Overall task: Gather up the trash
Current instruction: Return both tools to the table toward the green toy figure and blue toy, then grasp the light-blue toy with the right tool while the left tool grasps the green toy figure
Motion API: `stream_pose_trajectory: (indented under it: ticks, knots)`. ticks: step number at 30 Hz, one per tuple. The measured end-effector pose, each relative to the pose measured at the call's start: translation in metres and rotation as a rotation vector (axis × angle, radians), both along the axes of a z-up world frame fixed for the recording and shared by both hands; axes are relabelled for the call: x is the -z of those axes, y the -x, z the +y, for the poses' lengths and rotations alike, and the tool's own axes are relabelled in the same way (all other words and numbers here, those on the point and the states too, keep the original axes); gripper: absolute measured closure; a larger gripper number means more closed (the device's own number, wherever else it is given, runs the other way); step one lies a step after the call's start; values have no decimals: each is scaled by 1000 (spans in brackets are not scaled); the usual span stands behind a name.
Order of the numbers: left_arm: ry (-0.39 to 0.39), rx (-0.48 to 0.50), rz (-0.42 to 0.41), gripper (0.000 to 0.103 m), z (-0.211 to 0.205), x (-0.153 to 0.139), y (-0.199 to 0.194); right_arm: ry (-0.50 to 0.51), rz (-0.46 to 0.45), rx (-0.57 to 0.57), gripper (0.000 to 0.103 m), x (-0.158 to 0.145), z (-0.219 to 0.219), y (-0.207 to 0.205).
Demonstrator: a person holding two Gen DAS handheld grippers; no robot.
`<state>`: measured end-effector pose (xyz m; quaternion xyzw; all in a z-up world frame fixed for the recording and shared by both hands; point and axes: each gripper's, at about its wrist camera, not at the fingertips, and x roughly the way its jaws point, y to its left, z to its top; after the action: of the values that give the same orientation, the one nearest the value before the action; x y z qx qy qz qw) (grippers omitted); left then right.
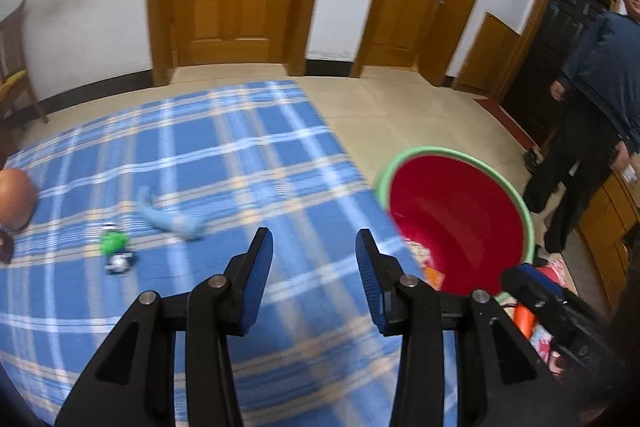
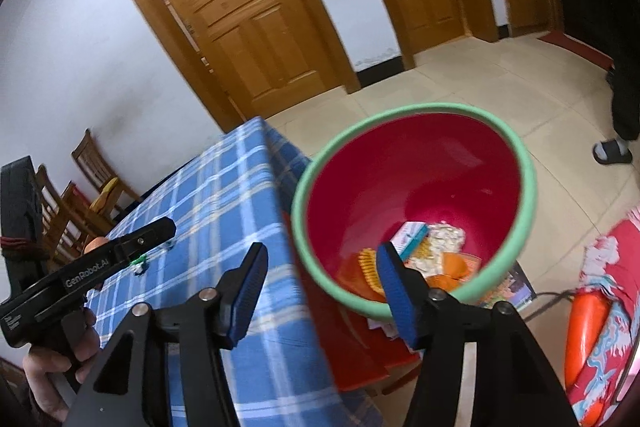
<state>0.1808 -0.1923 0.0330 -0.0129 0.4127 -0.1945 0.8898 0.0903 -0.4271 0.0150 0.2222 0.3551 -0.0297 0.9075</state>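
Right-wrist view showed the right gripper [image 2: 322, 261] released, jaws apart and empty above the red bin's green rim [image 2: 308, 187], beside the table. Only this view revealed wrappers [image 2: 424, 251] heaped in its bottom. Left-wrist view had the left gripper [image 1: 314, 251] likewise unclenched and empty over the blue plaid cloth [image 1: 224, 147], where a crumpled blue scrap [image 1: 172, 219] lay, long axis running left-right, beside a green piece [image 1: 114, 241].
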Motion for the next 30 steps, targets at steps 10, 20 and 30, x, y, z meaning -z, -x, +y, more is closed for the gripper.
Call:
stream_pose_trajectory:
  ticks: [10, 20, 30]
  knots:
    - [8, -163, 13, 60, 76, 7, -20, 40, -8, -112, 38, -18, 41, -24]
    - [-70, -277, 34, 60, 111, 31, -41, 68, 15, -180, 34, -21, 68, -52]
    - [-30, -269, 66, 60, 117, 53, -52, 95, 46, -243, 33, -14, 99, -82]
